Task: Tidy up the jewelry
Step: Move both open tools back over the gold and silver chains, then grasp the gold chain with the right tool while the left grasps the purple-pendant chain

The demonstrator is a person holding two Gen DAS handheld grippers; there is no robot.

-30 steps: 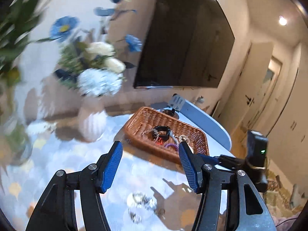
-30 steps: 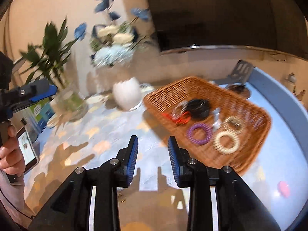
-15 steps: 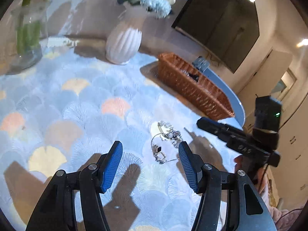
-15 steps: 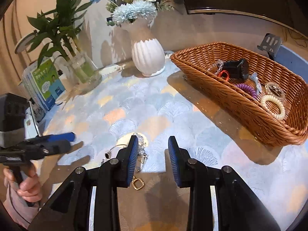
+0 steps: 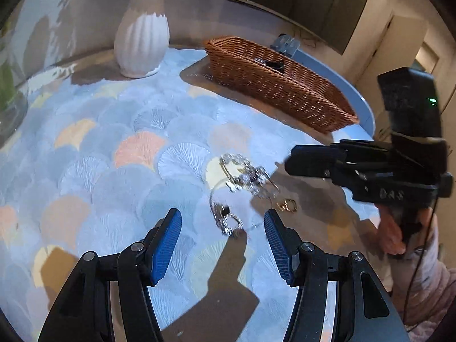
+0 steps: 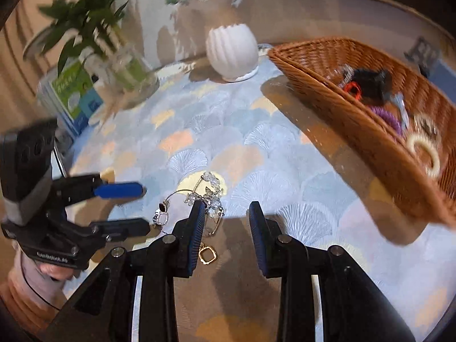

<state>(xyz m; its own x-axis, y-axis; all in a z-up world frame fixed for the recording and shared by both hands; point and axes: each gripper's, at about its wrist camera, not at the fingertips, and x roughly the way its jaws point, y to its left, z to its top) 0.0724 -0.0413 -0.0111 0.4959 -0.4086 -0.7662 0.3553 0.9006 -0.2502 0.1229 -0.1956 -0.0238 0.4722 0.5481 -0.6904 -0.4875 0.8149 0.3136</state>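
The tangle of loose jewelry (image 5: 242, 188), a crystal bead strand, thin wire hoops and a small gold square link (image 6: 208, 255), lies on the scallop-patterned tabletop (image 5: 128, 154), well apart from the wicker basket (image 5: 273, 85) that sits toward 1 o'clock in the left view. A second ago both cameras looked up at the basket and flowers; now both have dropped over the pile, so the work has moved from surveying to reaching for a pickup. The left tool (image 5: 222, 242) is released, its blue pads spread wide with the lower hoops sitting between them, though not yet touched. The right tool (image 6: 226, 228) is also released and holds nothing; its left pad overlaps the bead strand, and contact cannot be judged. The basket already carries a purple coil (image 6: 387, 116), a cream ring (image 6: 424, 154) and a black piece (image 6: 370, 81). Judging by this, the tangle is next to go in. A white ribbed vase (image 5: 141, 45) stands at 11 o'clock.
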